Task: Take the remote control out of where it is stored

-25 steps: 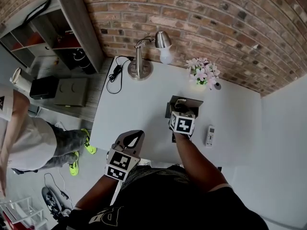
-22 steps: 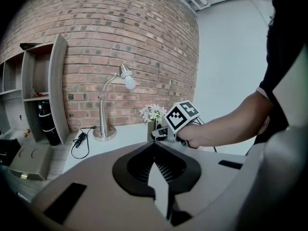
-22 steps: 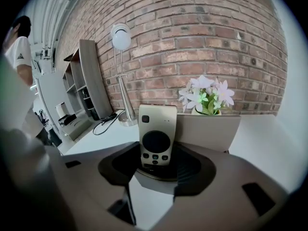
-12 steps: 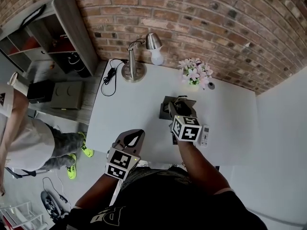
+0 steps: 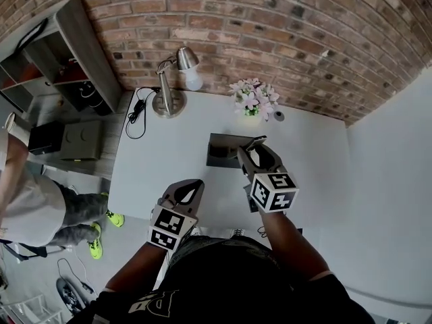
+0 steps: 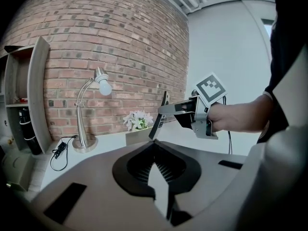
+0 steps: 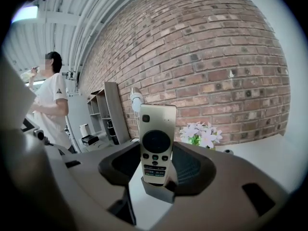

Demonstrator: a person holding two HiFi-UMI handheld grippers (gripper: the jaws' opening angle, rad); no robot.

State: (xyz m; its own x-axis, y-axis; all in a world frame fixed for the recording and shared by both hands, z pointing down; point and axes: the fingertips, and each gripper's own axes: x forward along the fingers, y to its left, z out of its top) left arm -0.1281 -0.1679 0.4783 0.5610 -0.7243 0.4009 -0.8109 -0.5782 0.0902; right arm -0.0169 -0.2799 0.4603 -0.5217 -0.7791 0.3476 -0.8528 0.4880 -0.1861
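- Right gripper [image 5: 255, 152]: the jaws are closed on the lower end of the slim cream-coloured remote control with a black round pad [image 7: 157, 146]. The pads press on both of its sides.
- Remote control, position: it stands upright along the jaws, button face toward the right gripper view. It is lifted clear of the white table top [image 5: 162, 167]. In the left gripper view it hangs tilted in the air above the table.
- Remote control, relation to storage: in the head view its upper end overlaps the right edge of the dark grey open box [image 5: 219, 150] on the table. Whether it touches the box cannot be told.
- Left gripper [image 6: 155, 141]: the jaw tips meet and nothing is between them. It is held over the near edge of the table, well apart from the box.
- Table, rear edge: a silver gooseneck desk lamp [image 5: 169, 86] with a black cable stands at the left. A small pot of pale pink flowers [image 5: 251, 100] stands just behind the box.
- Background: a red brick wall [image 5: 283, 25] rises behind the table, and a grey shelf unit [image 5: 74, 46] stands to the left of the table.
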